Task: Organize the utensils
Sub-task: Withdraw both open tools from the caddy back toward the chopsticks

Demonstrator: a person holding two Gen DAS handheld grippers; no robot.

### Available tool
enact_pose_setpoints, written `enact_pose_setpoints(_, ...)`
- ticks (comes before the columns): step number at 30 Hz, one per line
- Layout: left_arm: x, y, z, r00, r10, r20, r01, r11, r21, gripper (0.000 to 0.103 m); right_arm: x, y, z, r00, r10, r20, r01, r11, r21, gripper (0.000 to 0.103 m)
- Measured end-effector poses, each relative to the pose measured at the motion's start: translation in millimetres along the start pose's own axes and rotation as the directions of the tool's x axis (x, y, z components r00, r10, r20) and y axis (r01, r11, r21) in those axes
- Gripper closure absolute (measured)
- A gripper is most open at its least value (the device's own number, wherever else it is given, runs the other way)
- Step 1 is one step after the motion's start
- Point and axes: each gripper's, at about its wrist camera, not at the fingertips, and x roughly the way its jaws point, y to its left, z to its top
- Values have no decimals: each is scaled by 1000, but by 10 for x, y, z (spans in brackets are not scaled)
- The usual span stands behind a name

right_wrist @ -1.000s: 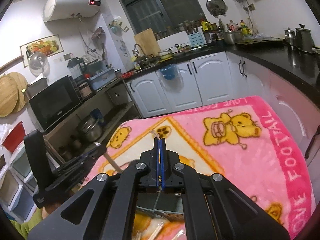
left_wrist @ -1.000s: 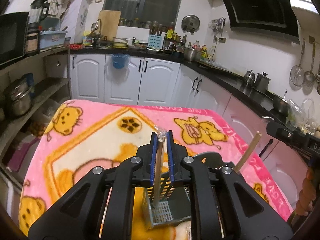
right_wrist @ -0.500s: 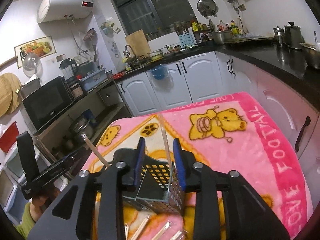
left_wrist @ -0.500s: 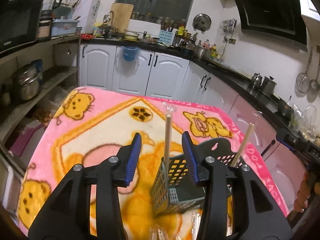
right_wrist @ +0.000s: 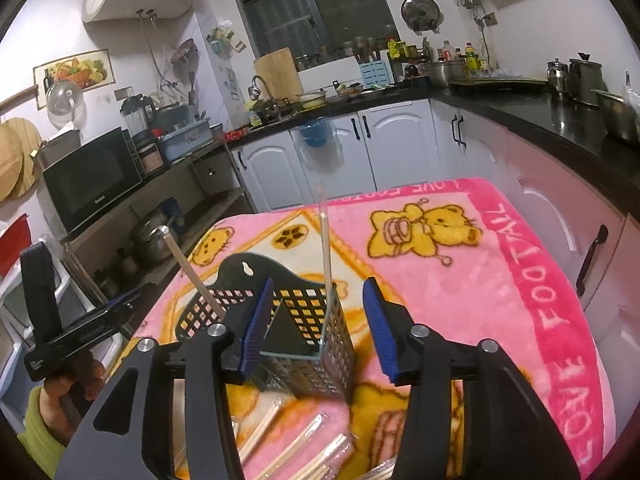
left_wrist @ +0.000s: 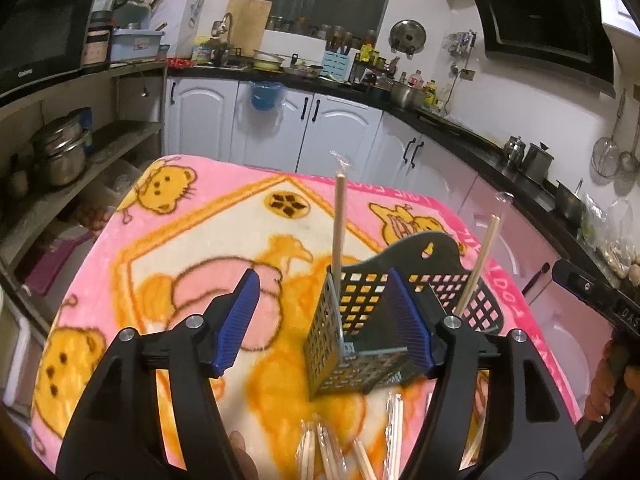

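A dark perforated utensil holder stands on the pink bear blanket. Two wrapped wooden chopstick pairs stand in it: one upright, one leaning. More wrapped chopsticks lie on the blanket in front of the holder. My left gripper is open and empty, its jaws on either side of the holder's near corner. My right gripper is open and empty, its jaws on either side of the holder.
White kitchen cabinets and a black countertop run behind and to the right of the table. Shelves with pots and a microwave stand on the left. The other handle shows at the frame edges.
Both grippers were shut on a chopstick pair each; they opened, left the pairs standing in the holder, and have drawn back and up with jaws wider.
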Motion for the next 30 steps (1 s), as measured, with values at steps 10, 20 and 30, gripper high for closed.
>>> enact_pose_setpoints(10,-158,-48,-117,1000,3,23,-3,1000,2,13,-135,-15,-154,999,-34,17,34,999,-20,43)
enact_pose_setpoints(20,-341,-88,-259,999,-4,34,4,1000,-5,11,-232,41,-310,999,-34,7,34,998,-58,38)
enact_pose_setpoints(30,-410,-55,-425,1000,-3,15,3,1000,-18,11,-248,167,-526,999,-10,-37,7,995,-95,38)
